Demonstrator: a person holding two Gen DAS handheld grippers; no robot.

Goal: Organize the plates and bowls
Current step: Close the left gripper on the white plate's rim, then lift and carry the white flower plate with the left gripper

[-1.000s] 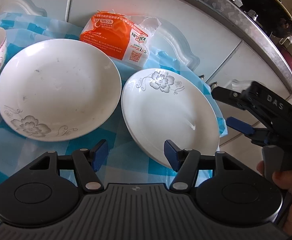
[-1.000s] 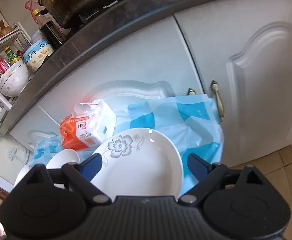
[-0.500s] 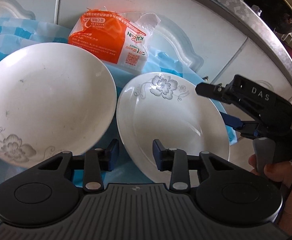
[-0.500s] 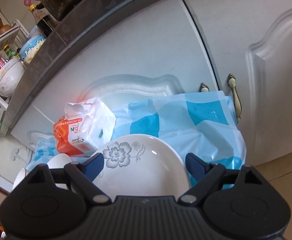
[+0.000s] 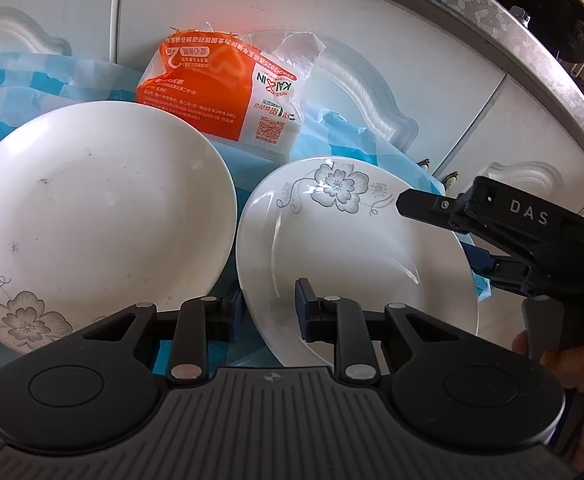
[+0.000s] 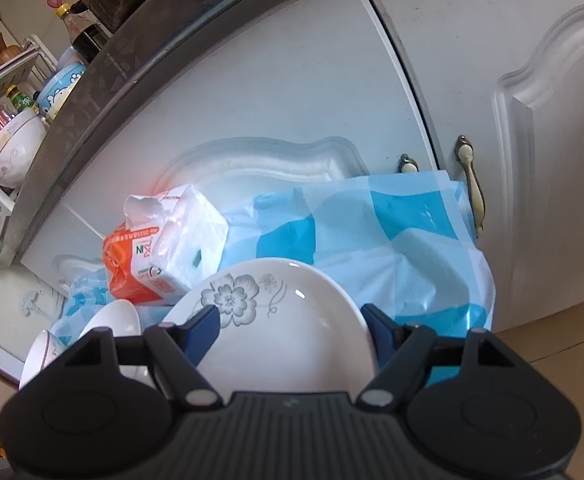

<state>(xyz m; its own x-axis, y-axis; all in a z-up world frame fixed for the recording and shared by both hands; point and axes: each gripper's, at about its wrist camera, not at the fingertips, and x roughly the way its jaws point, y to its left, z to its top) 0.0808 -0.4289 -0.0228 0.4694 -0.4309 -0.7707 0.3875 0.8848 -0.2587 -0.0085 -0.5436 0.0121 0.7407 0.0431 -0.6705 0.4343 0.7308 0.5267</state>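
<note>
Two white plates lie side by side in front of you on a blue-and-white checked plastic cloth [image 5: 72,76], with white cabinet doors [image 6: 276,92] right behind them and a grey speckled countertop edge [image 5: 532,36] above. A dark pot [image 5: 548,12] sits up on that counter; in the right wrist view you can also see a rack with bottles and a bowl [image 6: 8,152] at the far left, and tan floor tiles at the lower right.

Your left gripper [image 5: 268,308] has just been closing and now stands narrow, its blue pads astride the near left rim of the flowered plate [image 5: 356,256], one pad under the rim and one over it; you cannot tell for sure that both pads already press on it. Your right gripper [image 6: 290,328] has also been narrowing, yet it is still fairly wide, its pads on either side of the same plate's edge without clearly touching.

The larger plate [image 5: 96,216] lies just left of it, their rims close together.

Behind them leans an orange-and-white tissue pack [image 5: 228,92], opened at the top, reading "KAI" and "IN" upside down, with a QR code. The right gripper's side reads "DAS".
</note>
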